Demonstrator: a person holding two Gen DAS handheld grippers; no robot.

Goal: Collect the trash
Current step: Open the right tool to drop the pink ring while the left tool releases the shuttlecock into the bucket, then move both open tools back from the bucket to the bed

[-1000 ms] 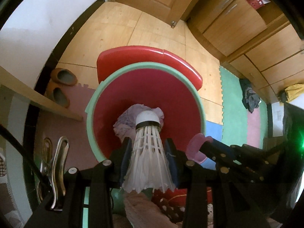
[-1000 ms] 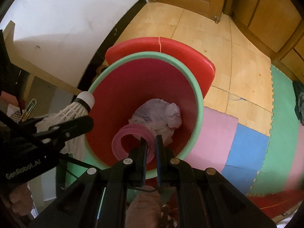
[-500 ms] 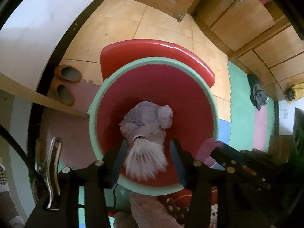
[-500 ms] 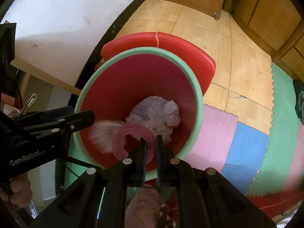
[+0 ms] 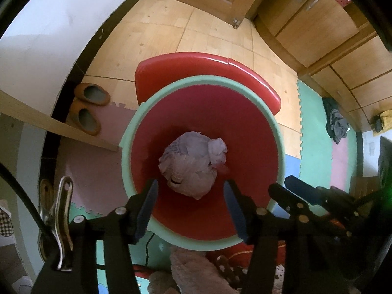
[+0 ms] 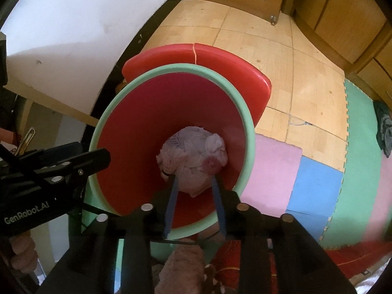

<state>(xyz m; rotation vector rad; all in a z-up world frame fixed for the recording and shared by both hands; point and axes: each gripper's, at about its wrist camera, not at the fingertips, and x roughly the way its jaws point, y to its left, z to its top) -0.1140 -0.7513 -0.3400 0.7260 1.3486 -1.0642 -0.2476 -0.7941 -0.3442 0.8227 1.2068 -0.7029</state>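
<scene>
We see the left claw (image 5: 189, 197) and right claw (image 6: 194, 197), jaws just opening, gaping empty over the green-rimmed red plastic bin (image 5: 276, 132) of crumpled white paper (image 5: 193, 159).

Red bin (image 5: 245, 220) with mint-green rim holds pale crumpled paper (image 5: 193, 156).

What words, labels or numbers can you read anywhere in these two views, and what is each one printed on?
"GenRobot.AI": white lettering on the black body of the left hand-held gripper, seen in the right wrist view.
Faint print on the crumpled paper in the bin: too small and blurred to read.
Nothing else legible in either view.
</scene>
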